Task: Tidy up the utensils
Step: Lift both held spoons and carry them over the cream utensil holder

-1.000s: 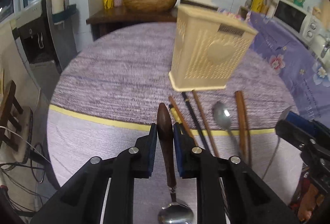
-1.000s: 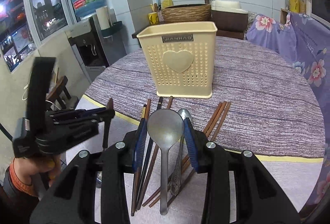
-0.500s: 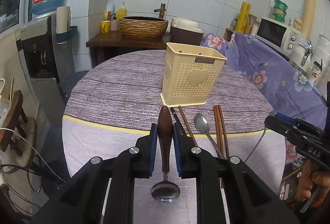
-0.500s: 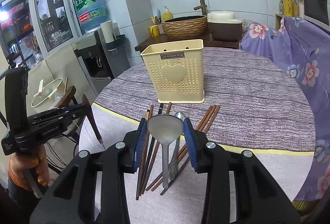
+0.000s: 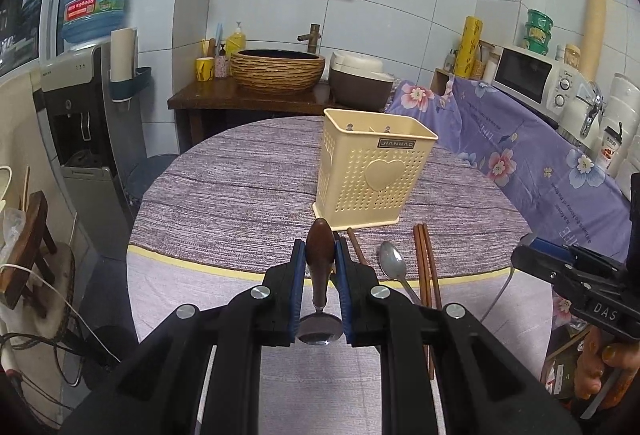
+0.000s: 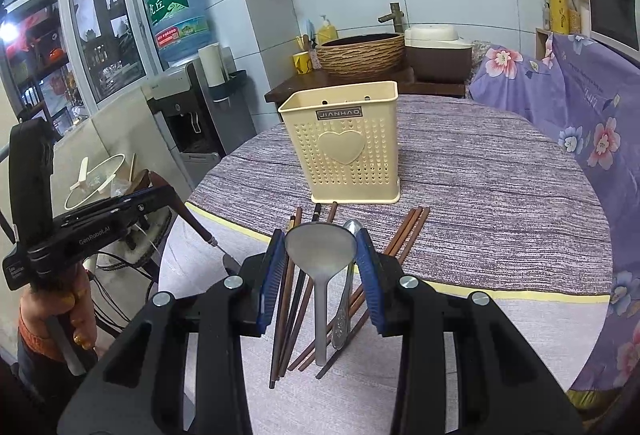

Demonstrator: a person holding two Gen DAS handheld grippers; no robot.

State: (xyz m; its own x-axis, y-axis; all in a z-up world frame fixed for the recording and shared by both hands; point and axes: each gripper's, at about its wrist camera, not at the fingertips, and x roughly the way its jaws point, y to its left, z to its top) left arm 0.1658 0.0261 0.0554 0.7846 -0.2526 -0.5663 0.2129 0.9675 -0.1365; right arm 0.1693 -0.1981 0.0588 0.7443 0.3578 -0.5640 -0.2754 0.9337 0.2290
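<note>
Both spoons are already picked up, so this looks like the carry-to-holder step. The left claw [image 5: 320, 263] is clamped on the wooden-handled spoon [image 5: 319, 255], bowl end hanging down, and the right claw [image 6: 321, 249] is gripping the steel spoon [image 6: 320, 255] by its bowl, both held short of the cream utensil holder [image 6: 344, 143]. Next I'd guess each has to go up over the holder's rim and drop in. Chopsticks [image 6: 404, 231] and another metal spoon [image 5: 394, 261] lie on the table [image 6: 500, 175] right in front of the holder, nothing blocking it.

Even indoor light, sharp, fisheye-warped edges
</note>
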